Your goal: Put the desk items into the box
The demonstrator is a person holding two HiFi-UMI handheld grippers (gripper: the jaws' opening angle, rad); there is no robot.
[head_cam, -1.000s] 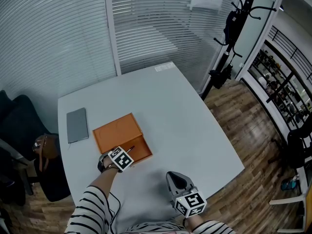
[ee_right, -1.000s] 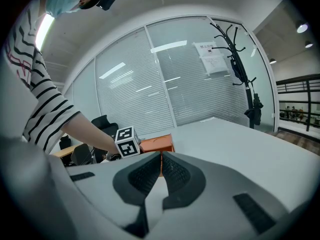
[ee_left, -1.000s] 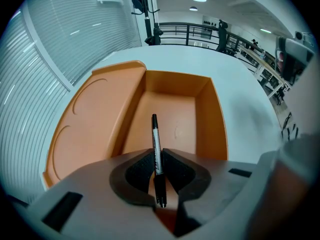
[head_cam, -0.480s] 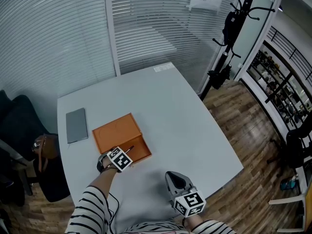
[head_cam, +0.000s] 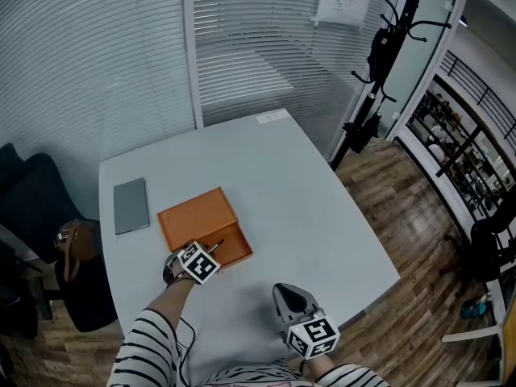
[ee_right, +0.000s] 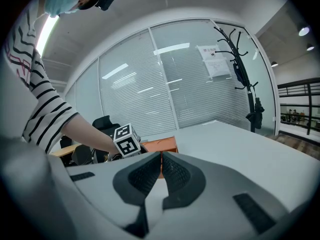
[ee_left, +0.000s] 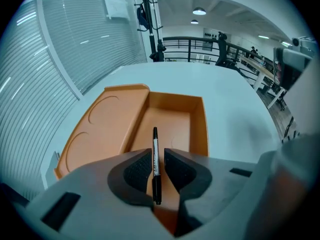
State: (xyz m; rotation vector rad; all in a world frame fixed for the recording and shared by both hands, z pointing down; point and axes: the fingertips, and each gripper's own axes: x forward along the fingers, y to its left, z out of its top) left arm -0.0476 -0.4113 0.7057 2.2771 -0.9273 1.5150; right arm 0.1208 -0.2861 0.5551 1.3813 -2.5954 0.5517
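Note:
An orange box (head_cam: 230,243) lies open on the white table, its lid (head_cam: 197,214) folded back flat to the far left. My left gripper (ee_left: 156,166) is shut on a black pen (ee_left: 155,159), whose tip points out over the box's open tray (ee_left: 172,126). In the head view the left gripper (head_cam: 211,254) sits at the box's near edge, with the pen (head_cam: 216,245) poking forward. My right gripper (head_cam: 292,298) hovers over the table's near side, jaws shut with nothing between them (ee_right: 161,159), facing the box (ee_right: 161,145) from the side.
A grey notebook (head_cam: 131,205) lies on the table (head_cam: 306,192) left of the box. A black chair (head_cam: 36,208) and a bag (head_cam: 76,244) stand off the left edge. A coat stand (head_cam: 387,47) rises beyond the far right corner.
The head camera has shifted slightly, so the scene sits a little differently in frame. Both grippers and the pen hold their places over the box.

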